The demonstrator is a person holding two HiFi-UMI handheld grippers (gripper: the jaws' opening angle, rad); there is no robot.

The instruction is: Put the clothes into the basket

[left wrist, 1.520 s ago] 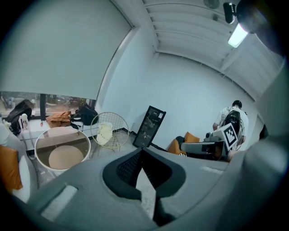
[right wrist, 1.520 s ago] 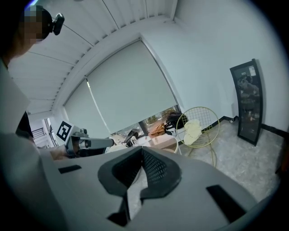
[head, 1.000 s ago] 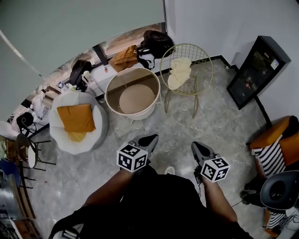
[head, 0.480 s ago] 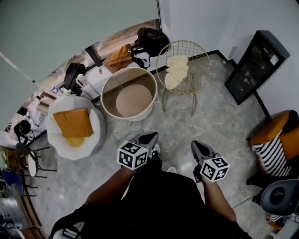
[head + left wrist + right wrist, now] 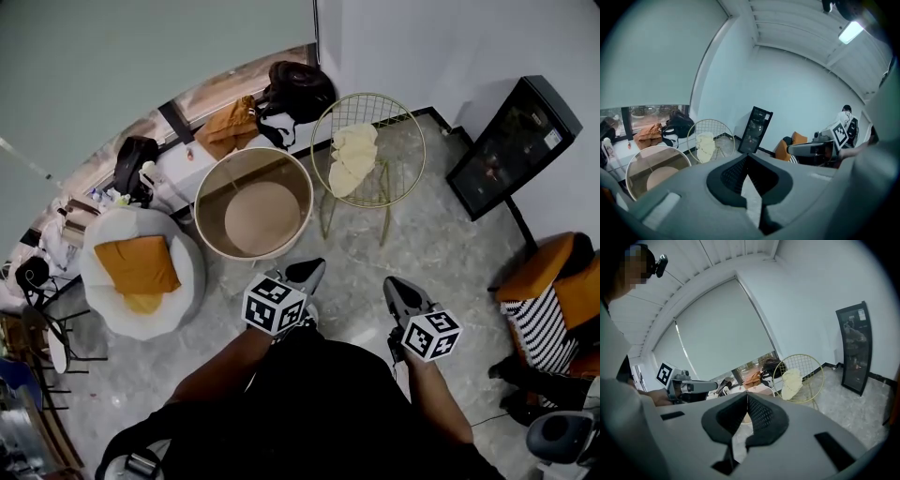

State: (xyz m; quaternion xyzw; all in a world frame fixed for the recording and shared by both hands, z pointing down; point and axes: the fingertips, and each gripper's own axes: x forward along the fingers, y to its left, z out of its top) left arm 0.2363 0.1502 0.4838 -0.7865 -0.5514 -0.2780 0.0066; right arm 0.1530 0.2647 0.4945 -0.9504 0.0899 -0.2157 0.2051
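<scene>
Approach step, by appearance. Left gripper point(image 5: 307, 274) and right gripper point(image 5: 398, 292) both have their fingers closed on nothing. The cream garment point(image 5: 354, 155) is draped on the gold wire chair point(image 5: 413, 131), just beside the round basket point(image 5: 253, 150). The next move likely calls for reaching in, opening the fingers and grasping the garment.

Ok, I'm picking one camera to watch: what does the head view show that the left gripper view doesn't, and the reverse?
Only the head view: the marker cube on the left gripper. Only the left gripper view: the ceiling light, and the left gripper's jaws, shut with nothing between them. Both: the round basket, the cream clothes on the wire chair, the black cabinet and the right gripper.
</scene>
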